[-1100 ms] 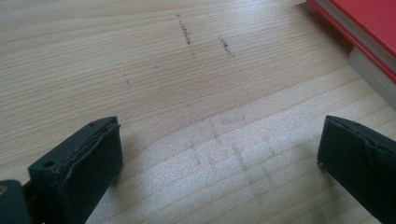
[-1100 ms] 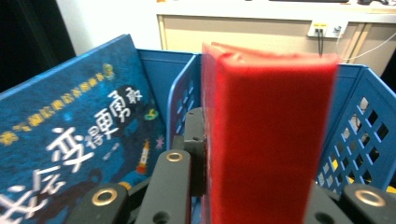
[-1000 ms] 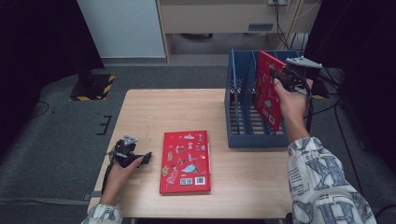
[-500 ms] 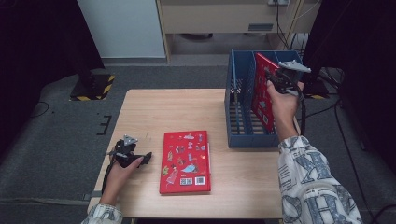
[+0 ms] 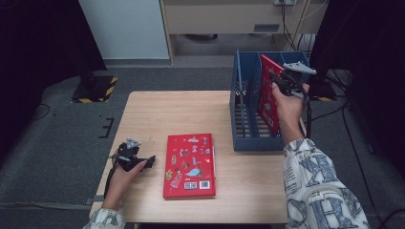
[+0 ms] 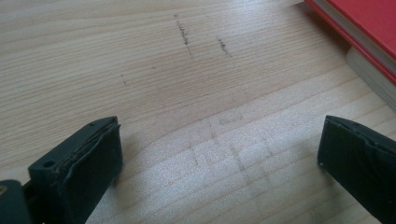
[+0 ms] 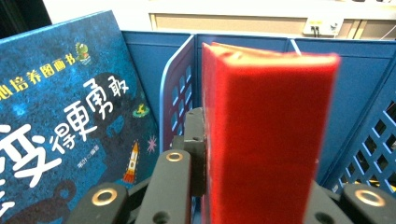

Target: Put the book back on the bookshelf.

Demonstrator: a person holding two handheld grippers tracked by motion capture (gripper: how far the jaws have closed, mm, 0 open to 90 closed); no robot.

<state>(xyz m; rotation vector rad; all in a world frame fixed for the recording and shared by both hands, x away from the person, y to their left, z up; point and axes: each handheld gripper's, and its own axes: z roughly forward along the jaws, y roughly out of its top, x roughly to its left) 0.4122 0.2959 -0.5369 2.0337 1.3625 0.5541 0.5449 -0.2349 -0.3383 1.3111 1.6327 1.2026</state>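
red book stands upright inside the blue slotted rack at the table's far right, pinched at its top edge by the right gripper. a dark blue picture book stands beside it. left gripper rests on the table, jaws spread, near a second red book lying flat.

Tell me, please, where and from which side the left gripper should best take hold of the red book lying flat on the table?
Probably the long left edge of the red book, approached from the left gripper, whose jaws stand open. The book lies flat on the table with that edge facing the gripper. Lying flat, it gives only thin edges, so slide one jaw under and the other over the cover.
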